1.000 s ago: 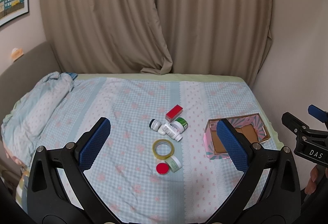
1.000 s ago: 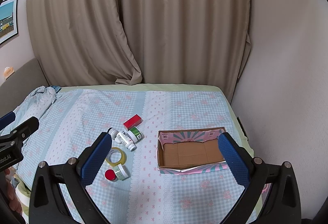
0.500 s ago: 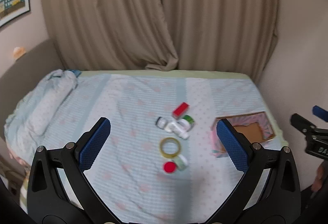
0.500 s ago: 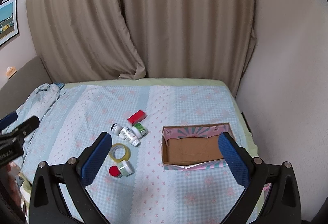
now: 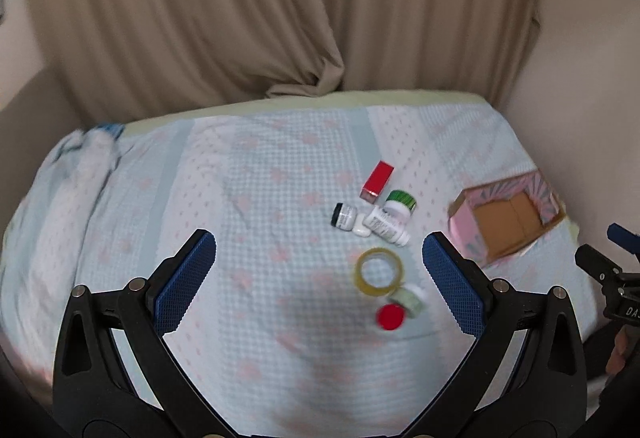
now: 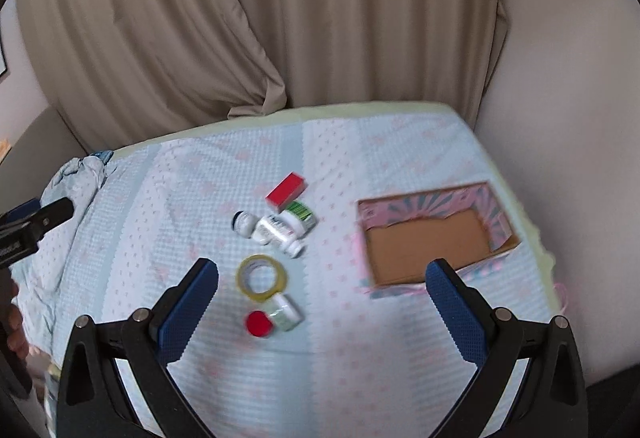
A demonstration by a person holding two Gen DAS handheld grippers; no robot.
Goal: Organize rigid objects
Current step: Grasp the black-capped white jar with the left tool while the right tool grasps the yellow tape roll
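On the bed lie a red box (image 5: 377, 176) (image 6: 285, 189), a green-capped bottle (image 5: 400, 202) (image 6: 300, 215), a white pill bottle (image 5: 386, 226) (image 6: 278, 232), a small dark-capped vial (image 5: 343, 215) (image 6: 244, 222), a yellow tape roll (image 5: 378, 272) (image 6: 262, 276) and a red-lidded jar (image 5: 390, 316) (image 6: 260, 322). An open pink cardboard box (image 5: 510, 217) (image 6: 432, 242) sits at the right. My left gripper (image 5: 320, 282) is open and empty above the bed, left of the tape. My right gripper (image 6: 322, 298) is open and empty, between the jar and the box.
A bunched-up light blue blanket (image 5: 80, 173) (image 6: 76, 181) lies at the bed's left end. Beige curtains (image 5: 280, 5) hang behind the bed, and a wall (image 6: 568, 117) runs along its right edge. The right gripper shows at the right edge of the left wrist view (image 5: 612, 278).
Both grippers have moved forward and lower toward the bed, so the objects look larger. Both stay open. Nothing on the bed has moved.
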